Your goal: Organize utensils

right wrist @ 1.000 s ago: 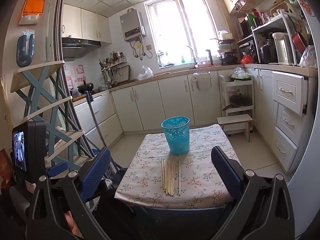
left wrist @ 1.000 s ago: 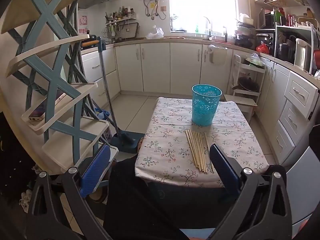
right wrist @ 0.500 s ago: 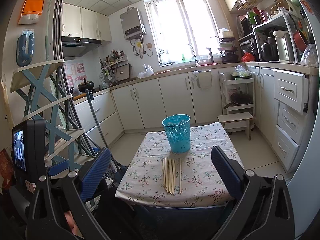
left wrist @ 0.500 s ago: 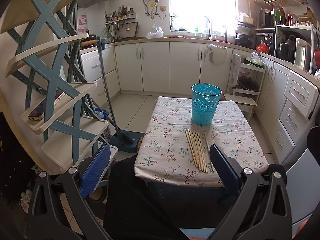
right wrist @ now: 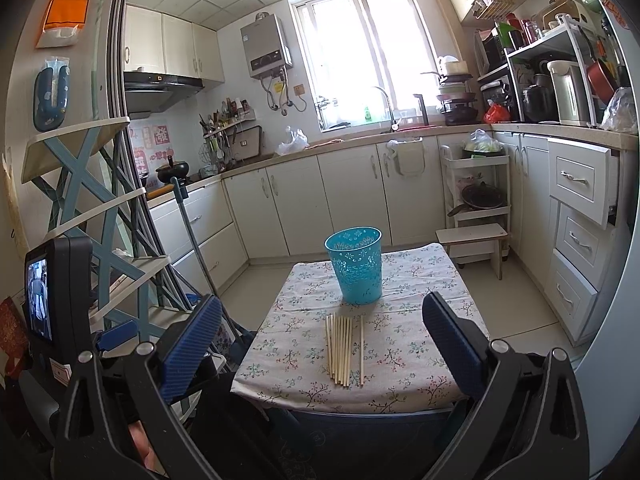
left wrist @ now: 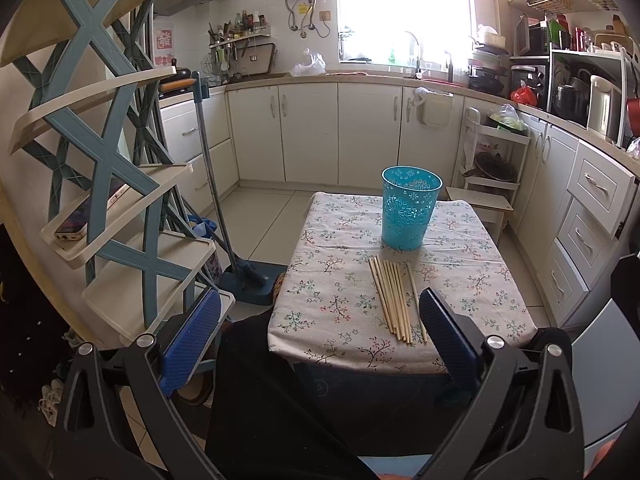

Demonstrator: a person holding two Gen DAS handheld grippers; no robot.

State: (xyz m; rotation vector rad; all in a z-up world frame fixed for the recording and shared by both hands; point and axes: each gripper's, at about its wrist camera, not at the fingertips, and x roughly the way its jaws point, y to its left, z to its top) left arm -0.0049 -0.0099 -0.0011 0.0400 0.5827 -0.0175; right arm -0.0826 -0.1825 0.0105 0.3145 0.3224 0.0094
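The left gripper (left wrist: pixel 320 336) is held before the near edge of the table, its blue-padded fingers (left wrist: pixel 192 336) spread wide with nothing between them. The right gripper (right wrist: pixel 324 340) hangs likewise short of the table, jaws wide apart and empty. At the left edge of the right wrist view, the back of the left gripper shows with a small lit screen (right wrist: pixel 39 304).

Beyond both tools stands a small table (left wrist: pixel 332 276) covered with a floral cloth. On its near half lies a row of wooden chopsticks (left wrist: pixel 394 298), side by side and pointing from near to far, with one stick lying slightly apart on the right. Just beyond their far ends, a teal perforated basket (left wrist: pixel 409 210) stands upright on the cloth, not touching them.

To the left of the table rises a cream-and-blue tiered rack (left wrist: pixel 104 168), with a phone (left wrist: pixel 92 208) lying on one of its shelves. A mop (left wrist: pixel 218 196) leans beside it, its head on the floor near the table's left side. Cream cabinets (left wrist: pixel 320 132) run along the far wall under a bright window (left wrist: pixel 400 4), and a low wooden stool (right wrist: pixel 474 240) sits beyond the table's far right corner.
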